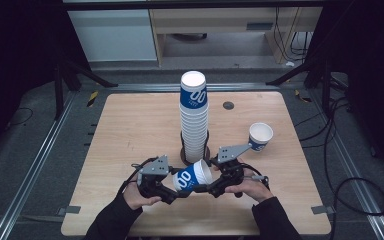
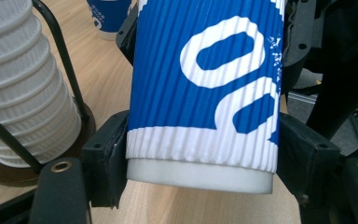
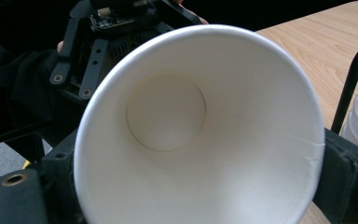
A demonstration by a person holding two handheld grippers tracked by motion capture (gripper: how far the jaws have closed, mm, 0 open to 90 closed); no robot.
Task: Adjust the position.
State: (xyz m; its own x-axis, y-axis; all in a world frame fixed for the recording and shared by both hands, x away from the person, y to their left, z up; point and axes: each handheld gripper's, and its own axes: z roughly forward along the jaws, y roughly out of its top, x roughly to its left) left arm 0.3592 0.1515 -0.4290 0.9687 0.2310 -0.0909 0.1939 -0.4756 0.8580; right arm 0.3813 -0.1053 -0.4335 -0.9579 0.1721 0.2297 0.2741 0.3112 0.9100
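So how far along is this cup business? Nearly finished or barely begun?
Barely begun, I'd guess. Done: one cup stands alone on the table. In hand: the left gripper and right gripper both clamp a second cup, lying sideways. Left: a tall stack remains in its holder.

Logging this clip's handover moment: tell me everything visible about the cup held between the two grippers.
The held cup is a paper cup with a ribbed blue sleeve bearing white looped lettering, a white band near its base and a plain white, empty inside. It lies on its side above the table, just in front of the cup stack. The left gripper clamps its base end; the right gripper grips its open rim end.
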